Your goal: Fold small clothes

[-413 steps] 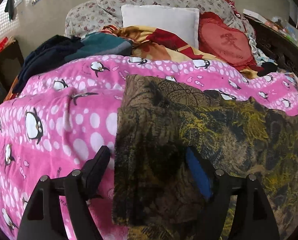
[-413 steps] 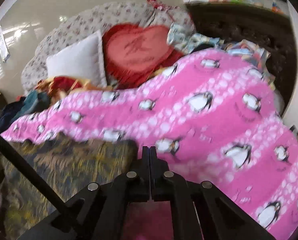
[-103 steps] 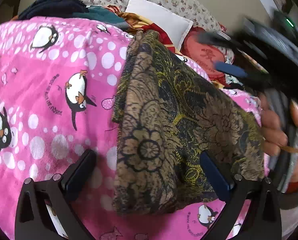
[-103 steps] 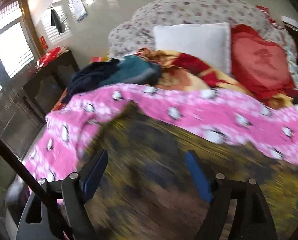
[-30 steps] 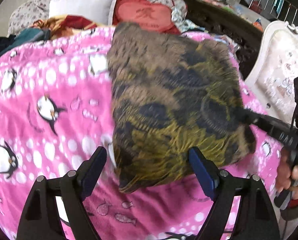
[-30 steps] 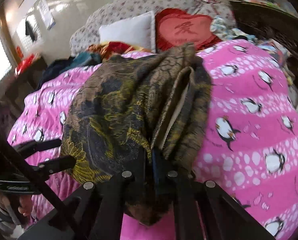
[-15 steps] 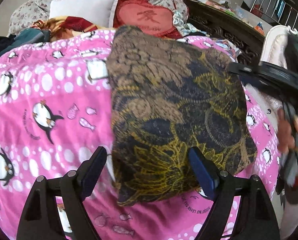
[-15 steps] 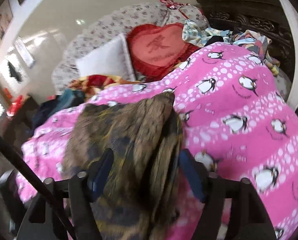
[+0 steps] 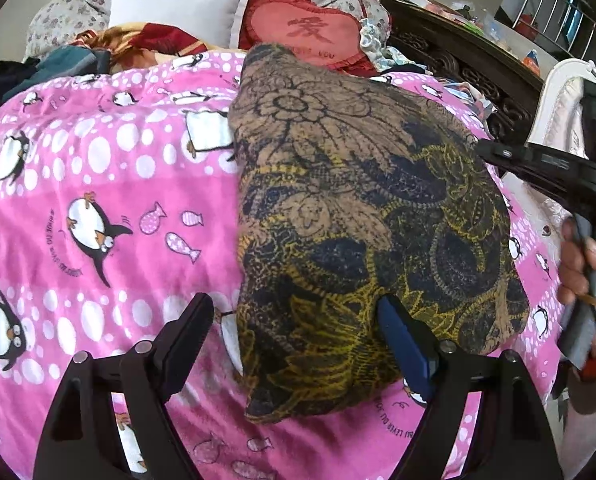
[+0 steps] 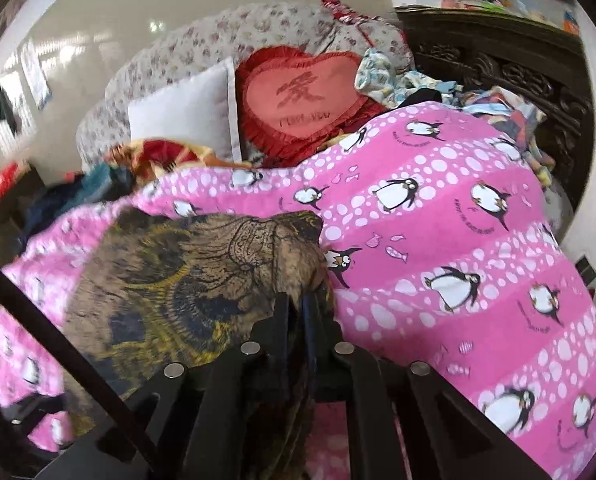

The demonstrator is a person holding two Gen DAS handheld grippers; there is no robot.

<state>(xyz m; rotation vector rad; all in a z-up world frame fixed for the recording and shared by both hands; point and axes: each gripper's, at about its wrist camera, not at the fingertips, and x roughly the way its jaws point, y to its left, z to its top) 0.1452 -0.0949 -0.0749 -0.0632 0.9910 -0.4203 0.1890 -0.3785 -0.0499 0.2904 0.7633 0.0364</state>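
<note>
On the pink blanket (image 9: 97,168) lies one folded garment (image 9: 358,208), right tool (image 10: 295,312) pinching its edge, left tool (image 9: 293,328) spread wide, empty

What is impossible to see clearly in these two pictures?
- Right wrist view: the right gripper itself hides how much cloth its jaws pinch.
- Left wrist view: the picture edge cuts off the hand.
- Both views: the cloth's top layer hides its folded layers.
</note>
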